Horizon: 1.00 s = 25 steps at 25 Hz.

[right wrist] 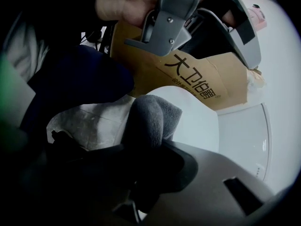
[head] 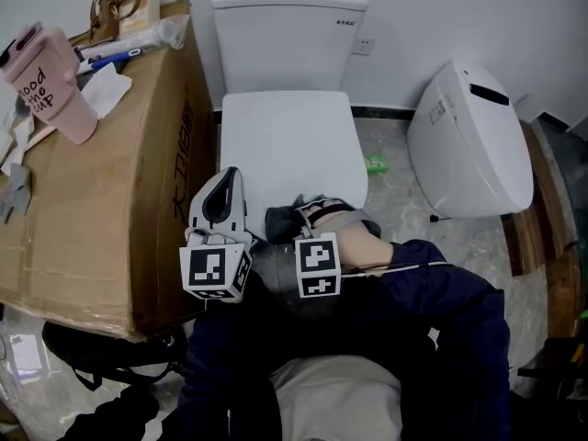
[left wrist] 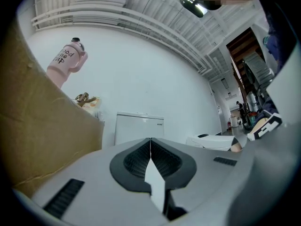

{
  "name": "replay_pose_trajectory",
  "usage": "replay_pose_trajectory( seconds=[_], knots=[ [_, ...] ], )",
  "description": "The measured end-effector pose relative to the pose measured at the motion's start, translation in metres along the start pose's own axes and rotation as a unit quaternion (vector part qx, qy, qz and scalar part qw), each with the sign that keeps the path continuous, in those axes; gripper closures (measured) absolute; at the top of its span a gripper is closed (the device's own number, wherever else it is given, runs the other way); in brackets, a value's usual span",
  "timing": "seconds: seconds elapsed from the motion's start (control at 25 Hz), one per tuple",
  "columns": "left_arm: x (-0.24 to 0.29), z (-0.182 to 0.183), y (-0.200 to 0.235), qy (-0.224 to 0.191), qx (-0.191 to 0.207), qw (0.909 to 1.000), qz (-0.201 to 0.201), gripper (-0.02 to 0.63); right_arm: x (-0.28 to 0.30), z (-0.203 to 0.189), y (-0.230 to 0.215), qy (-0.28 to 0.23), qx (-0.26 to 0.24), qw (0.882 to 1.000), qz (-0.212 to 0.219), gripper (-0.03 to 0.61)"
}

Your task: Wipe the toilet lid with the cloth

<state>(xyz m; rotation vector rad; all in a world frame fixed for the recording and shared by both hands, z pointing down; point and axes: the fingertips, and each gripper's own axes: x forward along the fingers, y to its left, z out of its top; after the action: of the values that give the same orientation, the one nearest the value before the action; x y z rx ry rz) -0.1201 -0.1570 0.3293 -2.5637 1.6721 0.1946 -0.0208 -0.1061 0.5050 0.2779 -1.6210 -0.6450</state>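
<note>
Looking down, we see the white toilet lid (head: pixel 287 145) shut flat, its front edge cut off by our dark sleeves (head: pixel 441 310) and the two tools. The right tool (head: pixel 296 211) is clenched on the grey cloth (head: pixel 281 221), which bunches at the lid's front edge. In the right gripper view the cloth fills the gap between the jaws and hides their tips, and the near jaw is lost in shadow, so we cannot tell whether the cloth touches the lid or hangs just above it. The left tool (left wrist: pixel 150 149) is clenched on nothing, its ribbed pads (left wrist: pixel 164 161) meeting in a thin line. It sits at the lid's front left corner, beside the cardboard box (head: pixel 110 200). A pink bottle (head: pixel 50 81) rests on the box, its print only partly readable. A second white toilet (head: pixel 470 136) sits on the floor to the right, apart from the first.
</note>
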Motion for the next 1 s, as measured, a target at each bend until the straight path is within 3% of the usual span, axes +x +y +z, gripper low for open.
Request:
replay_pose_trajectory(
  seconds=[0.2, 0.4, 0.68, 1.0],
  knots=[
    [-0.004, -0.001, 0.001, -0.003, -0.005, 1.0, 0.001, 0.598, -0.001, -0.003, -0.016, -0.024, 0.026, 0.999, -0.001, 0.512],
    [-0.009, -0.005, 0.0, 0.0, -0.011, 0.9999, 0.005, 0.598, 0.011, -0.015, -0.084, -0.024, 0.033, 0.996, -0.081, 0.512],
    [-0.021, -0.006, -0.011, 0.011, -0.009, 0.9999, 0.009, 0.598, 0.051, -0.025, -0.202, -0.02, 0.037, 0.979, -0.201, 0.512],
    [-0.033, -0.011, -0.011, 0.029, -0.01, 0.999, 0.031, 0.598, 0.111, -0.027, -0.284, -0.006, -0.003, 0.969, -0.249, 0.512]
  ],
)
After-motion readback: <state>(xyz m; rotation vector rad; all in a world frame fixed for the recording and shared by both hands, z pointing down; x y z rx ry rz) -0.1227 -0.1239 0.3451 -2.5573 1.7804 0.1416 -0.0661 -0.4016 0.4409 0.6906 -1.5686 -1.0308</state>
